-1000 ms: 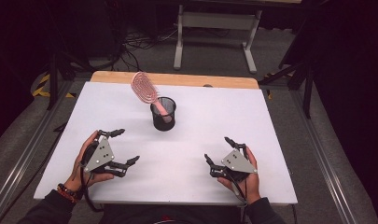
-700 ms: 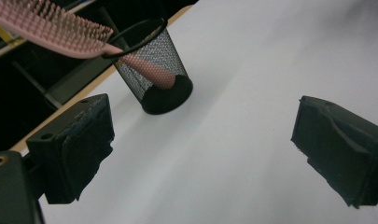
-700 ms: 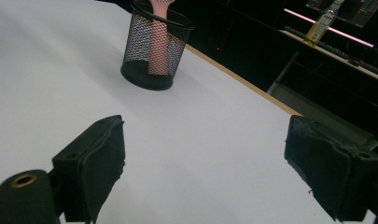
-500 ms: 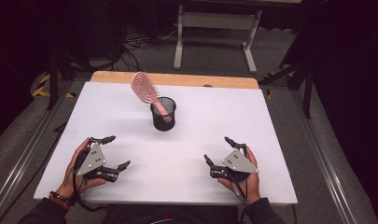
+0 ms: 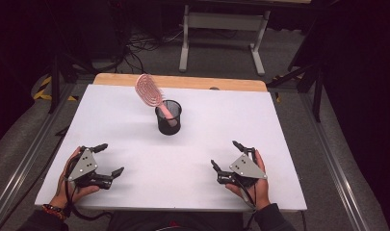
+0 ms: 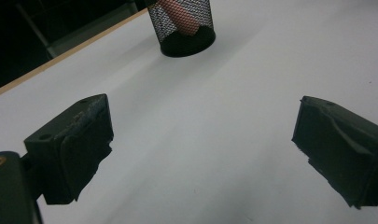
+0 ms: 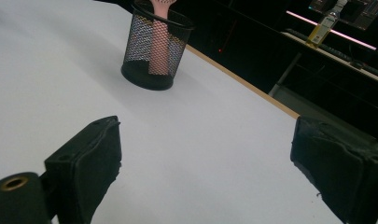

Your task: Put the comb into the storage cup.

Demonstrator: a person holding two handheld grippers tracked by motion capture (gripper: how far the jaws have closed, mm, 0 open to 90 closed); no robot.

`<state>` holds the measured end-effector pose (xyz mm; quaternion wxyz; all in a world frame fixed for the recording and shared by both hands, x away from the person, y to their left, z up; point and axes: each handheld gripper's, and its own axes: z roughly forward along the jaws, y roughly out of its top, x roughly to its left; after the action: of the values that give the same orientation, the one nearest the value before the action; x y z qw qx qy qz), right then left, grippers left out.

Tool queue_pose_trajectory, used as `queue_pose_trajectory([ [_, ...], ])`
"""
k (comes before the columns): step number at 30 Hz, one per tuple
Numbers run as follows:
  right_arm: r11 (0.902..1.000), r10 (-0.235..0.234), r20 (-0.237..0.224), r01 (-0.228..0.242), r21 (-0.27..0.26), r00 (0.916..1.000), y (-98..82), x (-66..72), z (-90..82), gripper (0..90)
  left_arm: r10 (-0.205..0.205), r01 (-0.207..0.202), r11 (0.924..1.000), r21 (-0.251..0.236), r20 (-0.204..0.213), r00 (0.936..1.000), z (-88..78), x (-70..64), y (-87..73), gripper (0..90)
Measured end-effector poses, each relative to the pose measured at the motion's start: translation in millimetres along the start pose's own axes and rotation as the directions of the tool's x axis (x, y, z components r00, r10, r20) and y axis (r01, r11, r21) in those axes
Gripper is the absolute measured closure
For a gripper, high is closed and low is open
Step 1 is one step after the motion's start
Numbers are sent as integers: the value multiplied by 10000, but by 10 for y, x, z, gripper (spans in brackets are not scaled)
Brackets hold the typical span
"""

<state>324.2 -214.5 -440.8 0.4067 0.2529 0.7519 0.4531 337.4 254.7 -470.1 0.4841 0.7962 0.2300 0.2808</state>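
A white rectangular table top (image 5: 260, 125) with a light wooden strip along its far edge carries a black wire-mesh cylindrical cup (image 5: 168, 117) near its middle. A pink plastic hairbrush (image 5: 149, 91) stands in the cup handle-down, its oval head leaning up and to the left. The left gripper (image 5: 109, 160) rests near the front left corner, held in a hand, its black jaws spread apart over bare table. The right gripper (image 5: 225, 155) lies near the front right, its jaws just having opened wider, nothing between them. Both are well apart from the cup.

White table (image 5: 279, 120), bottle (image 7: 325, 23) on dark shelf (image 7: 336, 39)
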Motion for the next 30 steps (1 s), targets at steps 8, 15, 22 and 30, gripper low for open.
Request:
queue_pose_trajectory([
  [8, 9998, 3, 71, -2, -219, 10000, 11, -18, -42, 99, 30, -30, 10000, 36, -56, 10000, 2, -24, 1, 56],
  [15, 9998, -39, 137, 42, -180, 9999, 14, -11, -40, 101, -136, 136, 9999, -98, -22, 9999, -33, 2, -19, 57],
  [22, 9998, -177, 152, 179, -97, 9997, 23, 20, -14, 102, -167, 167, 9997, -175, 3, 9999, -44, 19, -31, 56],
  [30, 9998, -146, 178, 148, -99, 9997, 6, 2, -27, 105, -59, 59, 9999, -96, 41, 10000, -30, 3, -21, 55],
])
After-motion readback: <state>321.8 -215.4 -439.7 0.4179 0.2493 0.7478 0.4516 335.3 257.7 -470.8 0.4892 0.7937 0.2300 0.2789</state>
